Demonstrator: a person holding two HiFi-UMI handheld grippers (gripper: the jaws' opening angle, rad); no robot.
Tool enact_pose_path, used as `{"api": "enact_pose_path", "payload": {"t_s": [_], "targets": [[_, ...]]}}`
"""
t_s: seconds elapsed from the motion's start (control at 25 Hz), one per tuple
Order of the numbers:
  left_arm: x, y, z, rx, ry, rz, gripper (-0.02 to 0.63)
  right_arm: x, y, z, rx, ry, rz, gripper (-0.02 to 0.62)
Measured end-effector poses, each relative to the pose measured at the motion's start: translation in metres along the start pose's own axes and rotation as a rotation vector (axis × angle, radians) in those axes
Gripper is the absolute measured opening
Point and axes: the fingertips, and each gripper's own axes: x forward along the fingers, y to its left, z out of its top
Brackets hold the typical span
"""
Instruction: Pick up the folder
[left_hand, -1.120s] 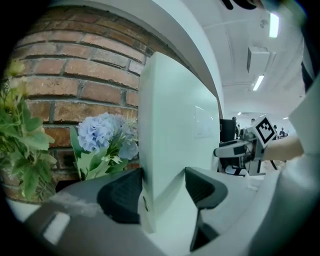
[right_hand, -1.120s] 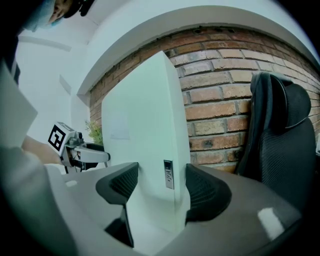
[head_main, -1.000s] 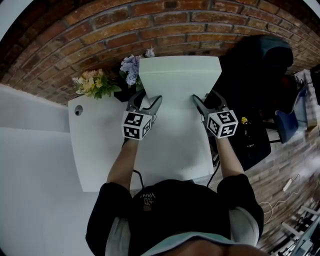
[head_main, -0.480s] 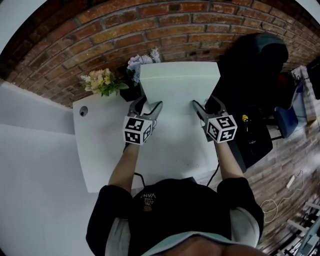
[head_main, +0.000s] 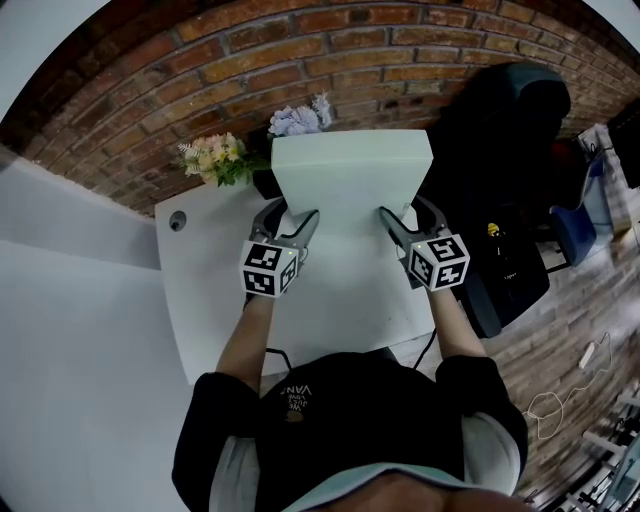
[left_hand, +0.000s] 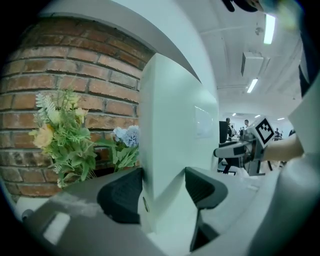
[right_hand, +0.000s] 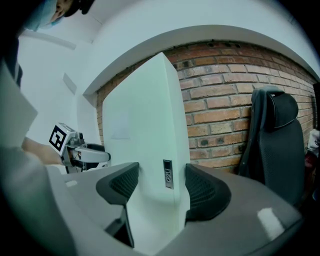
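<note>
While I am watching through the head view, two bare forearms (head_main: 245, 338) are reaching out over the near edge of the white table (head_main: 210, 300), each carrying a gripper with a marker cube (head_main: 270, 268) at its back. Over the middle of the table, my left gripper (head_main: 290, 218) is pinching the left side of the folder (head_main: 350, 175). Its own view is showing both dark pads pressing against the pale edge, one on each face. My right gripper (head_main: 405, 215) is doing the same over the table's right half, its pads clamping a narrow white spine that is bearing a small dark label slot (right_hand: 168, 174). Both sets of jaws are standing fairly wide, with the thick folder filling the whole gap between them.

The folder is standing upright above the far half of the table, its broad face turned toward me. I cannot tell whether its bottom is resting on the table or hanging just clear of it. Near the table's left edge a small round hole (head_main: 178, 221) is showing in the top. At the table's far left corner a bunch of yellow and green flowers (head_main: 213, 158) is sitting beside a pale blue bunch (head_main: 300, 116). Behind the table a red brick wall (head_main: 300, 50) is running across, and off the table's far right corner a black office chair (head_main: 515, 110) is standing.
</note>
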Motion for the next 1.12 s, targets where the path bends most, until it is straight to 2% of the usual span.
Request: {"api": "enact_pose_path", "payload": {"t_s": [0.4, 1.12], "targets": [[-0.048, 0.013, -0.012, 0.005, 0.011, -0.007, 0.275, -0.006, 0.051, -0.010, 0.008, 0.007, -0.003, 0.285], [-0.140, 0.036, -0.034, -0.019, -0.006, 0.039, 0.275, -0.014, 0.143, -0.018, -0.016, 0.014, 0.029, 0.285]]}}
